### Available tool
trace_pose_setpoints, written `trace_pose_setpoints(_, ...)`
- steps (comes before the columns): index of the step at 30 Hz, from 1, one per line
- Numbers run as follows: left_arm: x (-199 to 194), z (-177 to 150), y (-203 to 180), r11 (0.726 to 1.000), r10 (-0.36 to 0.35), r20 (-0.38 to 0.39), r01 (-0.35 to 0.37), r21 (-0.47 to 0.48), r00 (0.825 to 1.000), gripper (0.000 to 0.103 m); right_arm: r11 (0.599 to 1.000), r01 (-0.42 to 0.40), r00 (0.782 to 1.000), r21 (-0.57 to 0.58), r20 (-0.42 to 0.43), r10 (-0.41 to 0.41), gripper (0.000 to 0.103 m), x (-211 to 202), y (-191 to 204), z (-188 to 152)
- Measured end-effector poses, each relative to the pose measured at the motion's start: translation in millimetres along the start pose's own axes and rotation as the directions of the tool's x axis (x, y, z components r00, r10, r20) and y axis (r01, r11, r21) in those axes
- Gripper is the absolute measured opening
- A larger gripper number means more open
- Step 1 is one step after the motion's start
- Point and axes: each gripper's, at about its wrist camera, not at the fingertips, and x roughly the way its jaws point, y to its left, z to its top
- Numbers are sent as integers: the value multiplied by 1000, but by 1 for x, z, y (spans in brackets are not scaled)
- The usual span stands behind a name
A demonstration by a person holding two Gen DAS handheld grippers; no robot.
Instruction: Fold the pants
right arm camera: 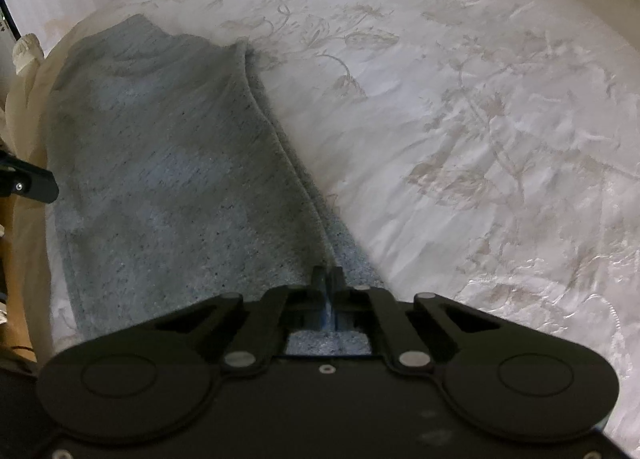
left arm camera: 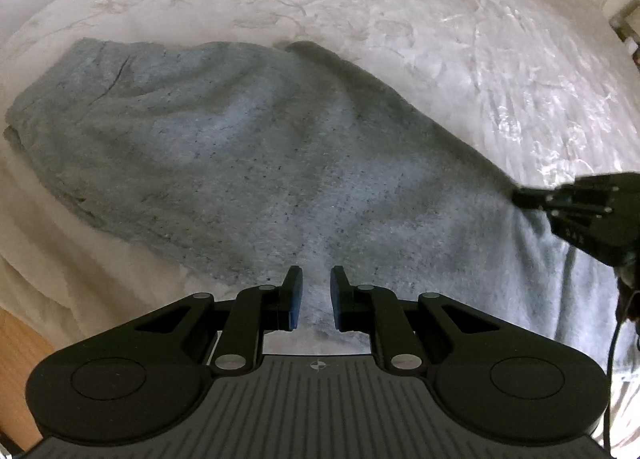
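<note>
Right tool is clamped on the edge of the grey-blue fleece pants on the white embroidered bed; left tool hovers parted, holding nothing. Step looks like mid-fold; next, the left should pinch its hem.

2 wrist views, close and low over the bed, both sharing the pants

Only flat grey pants and bare white bedspread lie ahead of both grippers' fingers.
</note>
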Motion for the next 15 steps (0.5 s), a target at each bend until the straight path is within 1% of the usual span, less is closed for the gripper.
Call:
trace_pose_setpoints(2,3,2,-4,1000,-4,-6,4,18,1000,15,997,78,997,-14,20,-77,1,0,1,0)
trace_pose_setpoints(4,6,4,-7,999,-13,-13,13,44,1000,15,996,81,997,35,-6,-80,2,8,-3,-2)
trace_pose_setpoints(6,7,7,-13,997,-25,-14,26,75,1000,15,994,87,996,73,0,-87,4,9,-2,-3)
trace_pose_setpoints(8,10,10,-20,993,-44,-20,46,109,999,15,984,108,994,143,18,-112,18,4,-4,-4)
trace_pose_setpoints(9,12,12,-23,990,-53,-24,56,128,998,15,975,112,992,193,31,-120,28,-2,-5,-6)
trace_pose_setpoints(10,14,13,-27,987,-64,-29,68,148,998,15,964,109,991,244,45,-124,29,-9,-7,-8)
trace_pose_setpoints(11,16,14,-30,983,-76,-34,80,164,997,15,947,90,991,308,66,-115,29,-19,-9,-14)
trace_pose_setpoints(13,21,16,-38,972,-102,-50,111,209,993,15,910,71,990,408,82,-114,29,-35,-10,-27)
trace_pose_setpoints(15,27,17,-45,958,-117,-65,130,256,991,15,878,91,988,470,71,-140,29,-47,-6,-45)
